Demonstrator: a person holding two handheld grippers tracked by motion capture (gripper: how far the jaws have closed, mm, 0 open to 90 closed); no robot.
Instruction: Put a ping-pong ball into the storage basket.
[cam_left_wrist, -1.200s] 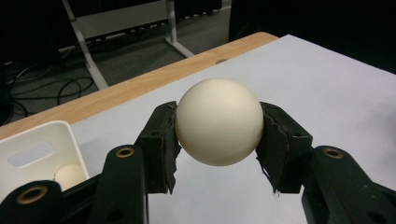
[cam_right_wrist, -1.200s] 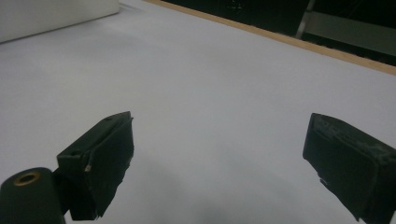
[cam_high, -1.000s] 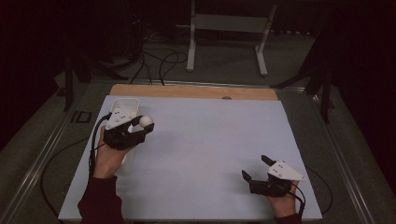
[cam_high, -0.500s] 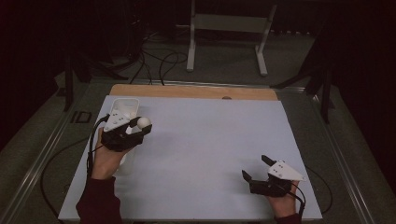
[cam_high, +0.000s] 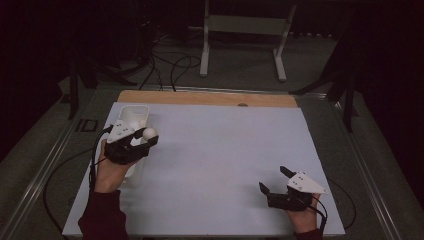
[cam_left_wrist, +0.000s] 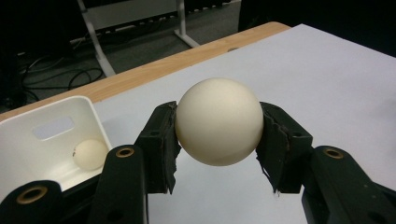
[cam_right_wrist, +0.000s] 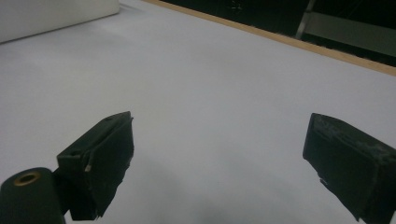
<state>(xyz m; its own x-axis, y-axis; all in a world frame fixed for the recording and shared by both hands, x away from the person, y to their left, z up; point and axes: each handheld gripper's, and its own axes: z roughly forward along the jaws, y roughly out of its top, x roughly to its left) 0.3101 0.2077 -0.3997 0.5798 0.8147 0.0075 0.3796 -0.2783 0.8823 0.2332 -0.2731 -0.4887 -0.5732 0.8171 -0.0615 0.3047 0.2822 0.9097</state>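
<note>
Holding white ball (cam_left_wrist: 218, 121) across its widest part, left gripper (cam_high: 141, 141) fingers clamped, just beside white bin (cam_high: 131, 112) | ball: light, rigid, slippery, rolls | right gripper (cam_high: 276, 182) fingers wide, empty, far from bin

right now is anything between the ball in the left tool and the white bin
Nothing visible. The left tool grips the ball just beside the open white bin, which holds one other ball with room left.
</note>
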